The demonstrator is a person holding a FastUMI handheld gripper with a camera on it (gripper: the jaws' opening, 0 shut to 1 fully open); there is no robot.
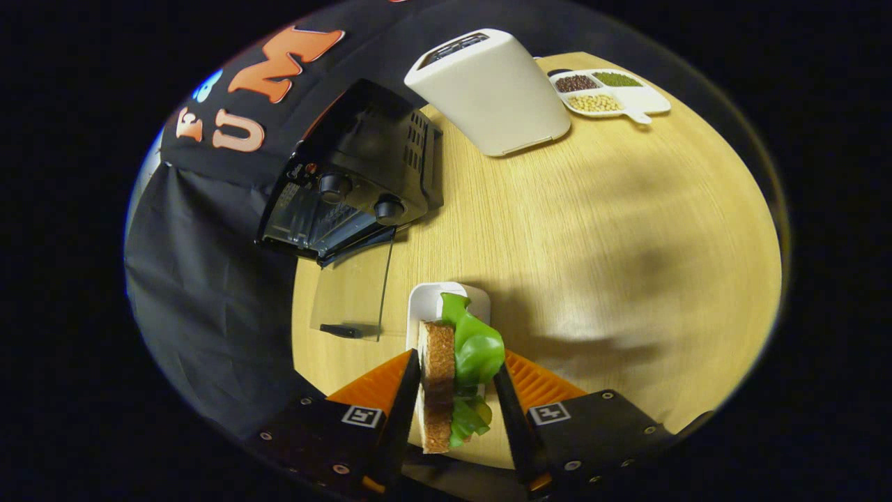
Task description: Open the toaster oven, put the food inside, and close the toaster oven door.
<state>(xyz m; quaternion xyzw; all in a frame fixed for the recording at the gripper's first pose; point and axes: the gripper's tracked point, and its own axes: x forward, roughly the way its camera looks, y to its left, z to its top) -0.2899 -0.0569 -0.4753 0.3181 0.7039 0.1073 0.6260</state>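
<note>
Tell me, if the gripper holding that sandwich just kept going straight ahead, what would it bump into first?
Probably the small white dish just beyond the fingers. The gripper is shut on the sandwich; past the dish lies bare table. The open toaster oven sits off that line, though depth is unclear.

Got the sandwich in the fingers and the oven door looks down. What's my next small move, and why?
Probably carry it forward and left toward the toaster oven. The gripper is shut on the sandwich, held above the white dish. The glass door already lies open on the table, so the cavity is free to load.
</note>
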